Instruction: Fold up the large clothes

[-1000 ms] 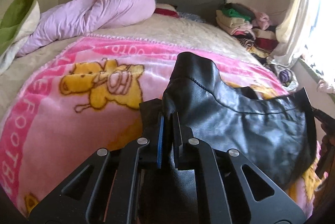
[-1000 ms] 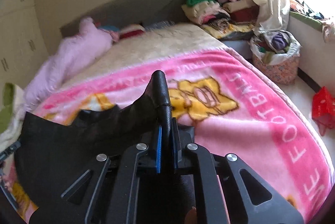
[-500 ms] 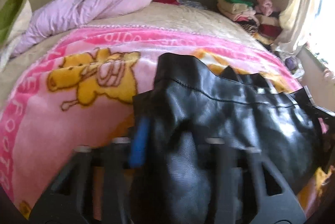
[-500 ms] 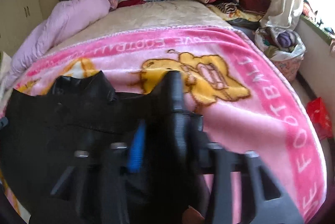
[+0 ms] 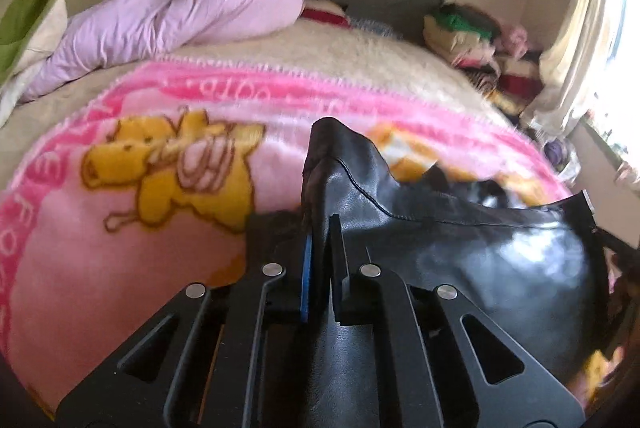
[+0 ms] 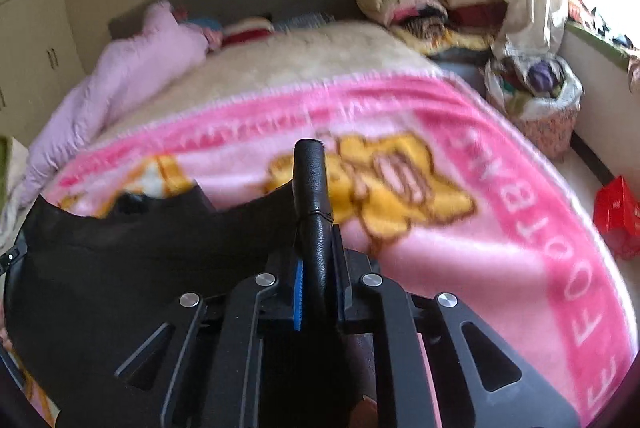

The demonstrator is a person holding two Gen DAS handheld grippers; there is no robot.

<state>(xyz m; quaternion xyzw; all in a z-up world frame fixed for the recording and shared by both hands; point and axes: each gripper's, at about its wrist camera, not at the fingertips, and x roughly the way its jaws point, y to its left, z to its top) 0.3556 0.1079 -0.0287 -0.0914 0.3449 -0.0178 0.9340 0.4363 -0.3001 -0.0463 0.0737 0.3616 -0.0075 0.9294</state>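
A black leather garment (image 5: 460,248) hangs stretched between my two grippers above a pink cartoon blanket (image 5: 120,208). My left gripper (image 5: 318,252) is shut on the garment's left end, which sticks up past the fingers. In the right wrist view my right gripper (image 6: 318,264) is shut on the garment's right end (image 6: 312,180), and the rest of the garment (image 6: 140,268) spreads to the left. The garment's lower part is hidden behind the gripper bodies.
The pink blanket (image 6: 500,228) covers the near half of a bed. A lilac duvet (image 5: 180,12) lies bunched at the headboard. Folded clothes (image 6: 420,0) are stacked at the back right. A laundry basket (image 6: 540,100) and a red object (image 6: 616,216) sit on the floor at the right.
Both grippers, still holding the garment, dipped toward the bed and have come back up. The garment hangs stretched between them again.
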